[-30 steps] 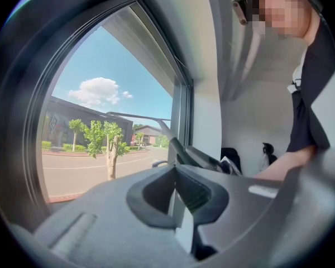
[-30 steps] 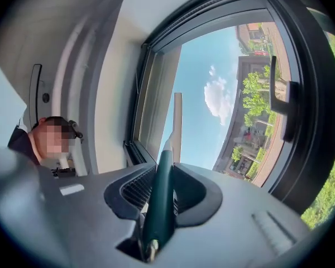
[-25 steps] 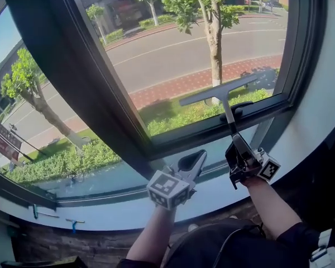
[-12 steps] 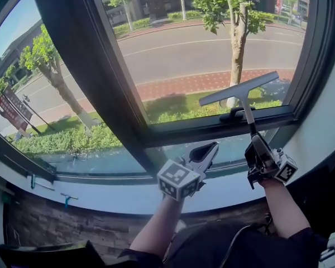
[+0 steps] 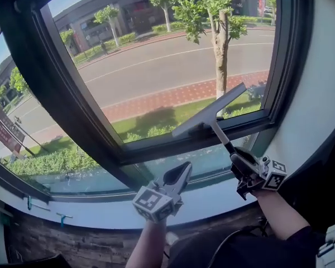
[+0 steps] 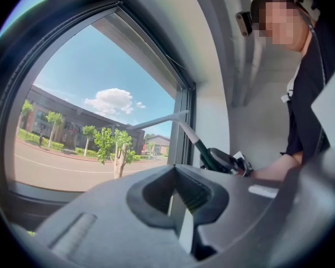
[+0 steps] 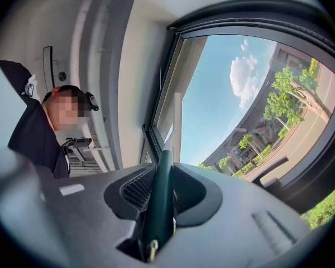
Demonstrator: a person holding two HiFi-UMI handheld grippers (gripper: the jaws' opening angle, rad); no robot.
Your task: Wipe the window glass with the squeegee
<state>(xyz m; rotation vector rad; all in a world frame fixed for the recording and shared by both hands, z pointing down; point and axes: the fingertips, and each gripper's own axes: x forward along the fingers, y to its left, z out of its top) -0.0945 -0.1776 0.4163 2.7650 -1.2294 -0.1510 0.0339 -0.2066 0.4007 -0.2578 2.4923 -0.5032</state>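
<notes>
Squeegee point(image 5: 209, 111) blade is angling across window glass point(image 5: 156, 66).
I'm clenching its handle in right gripper point(image 5: 238, 159) for reach; left gripper point(image 5: 180, 175) is idling closed, empty.

The squeegee point(image 5: 207, 118) leans tilted against the lower right corner of the window glass point(image 5: 173, 60), the right end of its blade higher than the left. Its handle runs down and to the right into the right claw point(image 5: 238, 162), which is clamped on it above the sill point(image 5: 95, 208). The left claw point(image 5: 180, 175), jaws together, hangs to its left, in front of the lower frame point(image 5: 156, 144).
</notes>
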